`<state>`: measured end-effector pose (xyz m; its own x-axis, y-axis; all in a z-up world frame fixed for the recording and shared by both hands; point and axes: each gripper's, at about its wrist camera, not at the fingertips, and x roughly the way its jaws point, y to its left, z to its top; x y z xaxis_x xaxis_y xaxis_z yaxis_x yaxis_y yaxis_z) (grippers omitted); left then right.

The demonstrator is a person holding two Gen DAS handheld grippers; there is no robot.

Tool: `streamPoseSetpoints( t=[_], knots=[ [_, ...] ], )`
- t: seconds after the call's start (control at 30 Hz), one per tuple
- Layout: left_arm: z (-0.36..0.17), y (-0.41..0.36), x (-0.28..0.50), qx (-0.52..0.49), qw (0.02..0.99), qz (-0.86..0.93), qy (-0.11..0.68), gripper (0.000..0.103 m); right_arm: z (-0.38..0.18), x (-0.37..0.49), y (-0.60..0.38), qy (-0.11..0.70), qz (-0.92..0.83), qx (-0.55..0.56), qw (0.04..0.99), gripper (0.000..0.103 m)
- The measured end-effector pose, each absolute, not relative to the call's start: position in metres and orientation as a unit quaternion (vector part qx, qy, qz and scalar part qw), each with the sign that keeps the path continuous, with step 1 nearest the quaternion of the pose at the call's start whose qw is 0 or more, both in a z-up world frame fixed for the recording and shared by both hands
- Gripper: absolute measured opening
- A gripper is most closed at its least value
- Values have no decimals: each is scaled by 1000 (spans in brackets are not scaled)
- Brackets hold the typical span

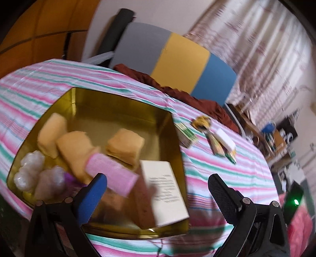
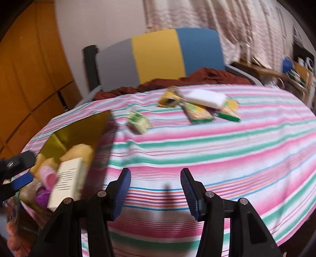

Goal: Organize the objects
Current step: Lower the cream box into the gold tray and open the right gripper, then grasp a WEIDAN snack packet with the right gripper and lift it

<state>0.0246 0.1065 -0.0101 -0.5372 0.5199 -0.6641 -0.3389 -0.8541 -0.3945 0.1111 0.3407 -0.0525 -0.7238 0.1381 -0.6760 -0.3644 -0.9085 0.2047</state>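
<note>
Behind the pink, green and white striped tablecloth (image 2: 217, 150) stands a grey, yellow and blue panelled headboard (image 2: 158, 55); orange-brown wooden cabinets (image 2: 25, 79) lie left, pale patterned curtains (image 2: 217, 17) right.

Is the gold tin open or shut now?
Open. The gold tin shows no lid on top; its sponges and white box lie visible inside.

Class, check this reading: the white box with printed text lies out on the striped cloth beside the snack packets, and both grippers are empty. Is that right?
Not quite. The white box sits inside the gold tin, not on the striped cloth; the left wrist view shows it. The snack packets do lie on the cloth, and both the left gripper and right gripper are empty.
</note>
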Motion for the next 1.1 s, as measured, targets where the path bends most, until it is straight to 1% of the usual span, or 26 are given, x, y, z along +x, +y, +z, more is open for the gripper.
streamPoseSetpoints(
  t=[0.27,0.37,0.4,0.6,0.77,1.0,1.03,1.1],
  knots=[
    [-6,165,46,-418,307,854,-41,103,-65,115,416,202,887,-355,214,54],
    [-9,182,52,-425,321,846,-25,103,-63,107,450,216,879,-354,234,64],
    [-10,186,53,-427,323,844,-20,103,-63,102,462,221,876,-358,236,65],
    [-15,206,62,-435,334,836,1,103,-67,62,510,207,868,-368,260,65],
    [-18,208,61,-444,327,834,4,103,-78,16,539,209,854,-398,260,65],
    [-22,207,56,-452,313,835,1,103,-96,-26,553,161,845,-433,271,65],
    [-22,208,56,-452,312,836,3,103,-97,-27,555,163,846,-431,268,65],
    [-23,211,56,-452,312,835,7,103,-96,-22,561,171,854,-418,258,56]
  ],
)
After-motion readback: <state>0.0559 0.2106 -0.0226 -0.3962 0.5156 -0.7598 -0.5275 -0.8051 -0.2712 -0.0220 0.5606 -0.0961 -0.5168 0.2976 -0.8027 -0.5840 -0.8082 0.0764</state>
